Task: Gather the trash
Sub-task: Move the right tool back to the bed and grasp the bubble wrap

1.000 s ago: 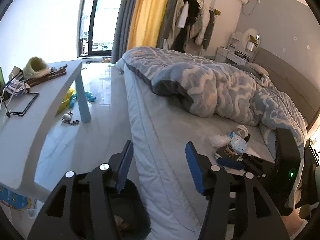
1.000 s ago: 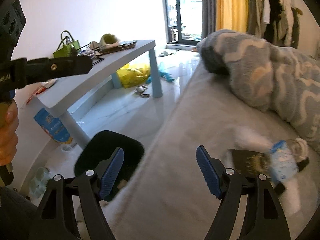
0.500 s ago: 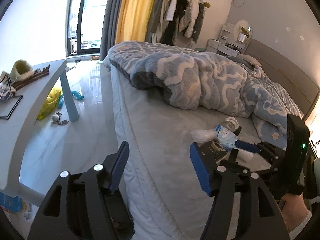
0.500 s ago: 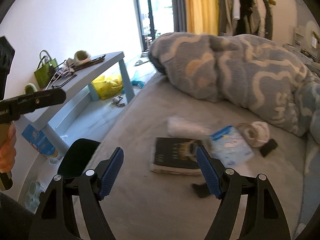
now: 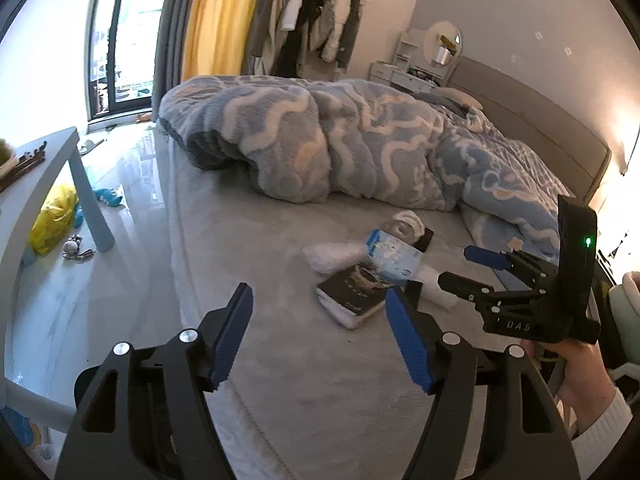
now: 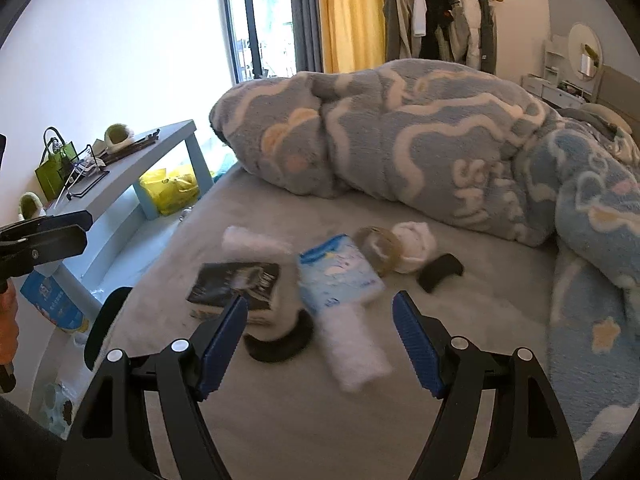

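A small pile lies on the grey bed sheet (image 6: 400, 420): a blue-white tissue pack (image 6: 340, 272) (image 5: 394, 254), a white crumpled roll (image 6: 352, 344), a white wad (image 6: 252, 240) (image 5: 332, 254), a black book (image 6: 240, 280) (image 5: 352, 292), a tape roll (image 6: 378, 248) and a white sock ball (image 6: 416, 244). My right gripper (image 6: 320, 302) (image 5: 460, 266) hovers open just short of the pile with nothing between its pads. My left gripper (image 5: 320, 296) hangs over the bed's near edge, its jaws opening and empty. The black bin (image 6: 108, 320) stands on the floor by the bed.
A blue patterned blanket (image 5: 320, 140) is bunched behind the pile. A black strap (image 6: 280, 344) and a small black item (image 6: 440, 272) lie by it. A blue table (image 6: 160, 148) stands on the floor to the left, with a yellow bag (image 5: 52, 220) underneath and a green bag (image 6: 52, 168) on top.
Both views have swung away from the floor and bin toward the bed, and the pile has come closer and more central. The left jaws stand wider than before.
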